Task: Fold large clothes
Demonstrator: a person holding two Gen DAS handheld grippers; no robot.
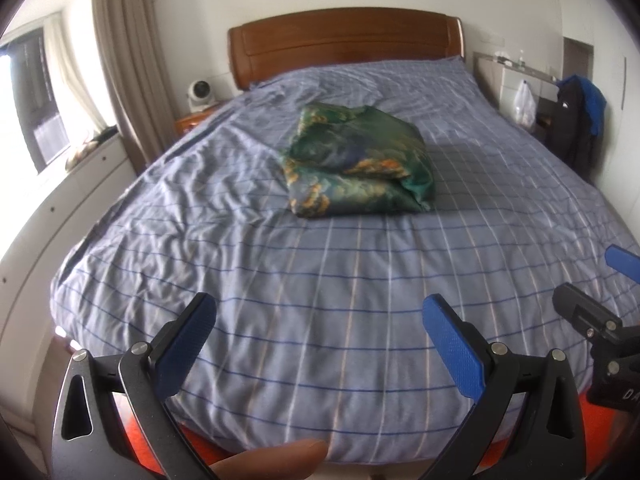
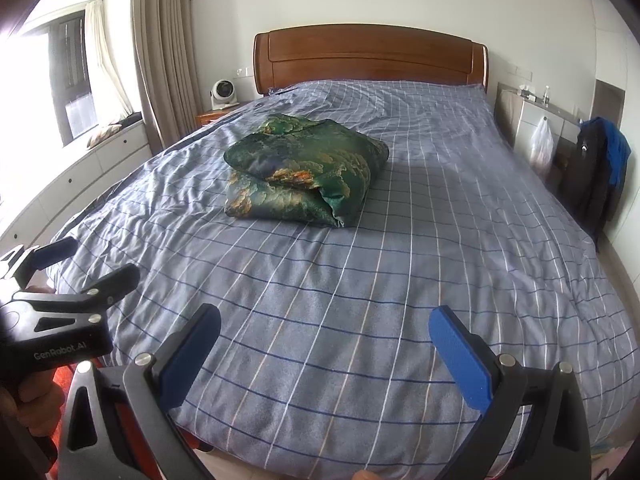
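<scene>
at the left we hold the left gripper (image 1: 318,322) spread wide and empty over the near edge of the bed (image 1: 360,280). the folded green garment (image 1: 356,160) lies mid-bed, farther off. at the right, our right gripper (image 2: 324,330) gapes wide too, gripping nothing.

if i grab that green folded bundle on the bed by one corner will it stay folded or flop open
The green folded bundle would probably flop open: its layers lie loose and puffy, with nothing holding them together. The sheen suggests slippery fabric, so layers may slide apart. It looks bulky but soft, likely light for its size, sagging around whichever jaws lift it.
</scene>
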